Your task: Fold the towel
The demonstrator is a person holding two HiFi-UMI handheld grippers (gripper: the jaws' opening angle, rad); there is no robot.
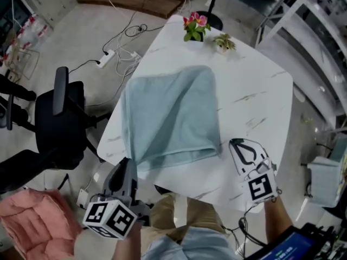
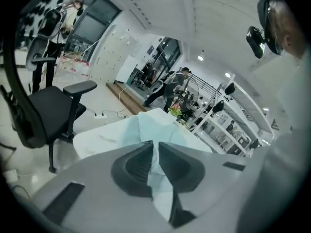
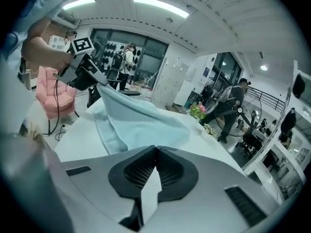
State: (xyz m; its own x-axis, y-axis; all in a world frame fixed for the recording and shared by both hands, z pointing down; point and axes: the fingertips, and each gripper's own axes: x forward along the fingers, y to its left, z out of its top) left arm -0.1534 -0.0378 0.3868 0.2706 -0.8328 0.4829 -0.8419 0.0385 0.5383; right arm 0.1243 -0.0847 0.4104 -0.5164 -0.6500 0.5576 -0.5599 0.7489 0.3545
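The light blue towel [image 1: 171,115] lies spread on the white marble tabletop [image 1: 255,91], its near edge doubled and thick, so it looks to have one fold in it already and another just starting. The left hand-held gripper [image 1: 126,169] has its jaws pinched on the towel's near-left corner; the right gripper view shows that corner raised off the surface up to the jaws. The right hand-held gripper [image 1: 236,144] sits over bare tabletop just beside the near-right corner, jaws closed together with nothing between them. To my eye the next move calls for the right one to open, slide onto that near-right corner and nip both layers, so that the two corners can be lifted level and carried over to the far edge; raising the left corner alone would likely skew the cloth. By count there is one towel, one tabletop and two hand-held grippers, and at the far end two small potted plants, one with pink flowers [image 1: 195,26] and one plain green [image 1: 223,42]; one black office chair [image 1: 59,123] stands off to the left
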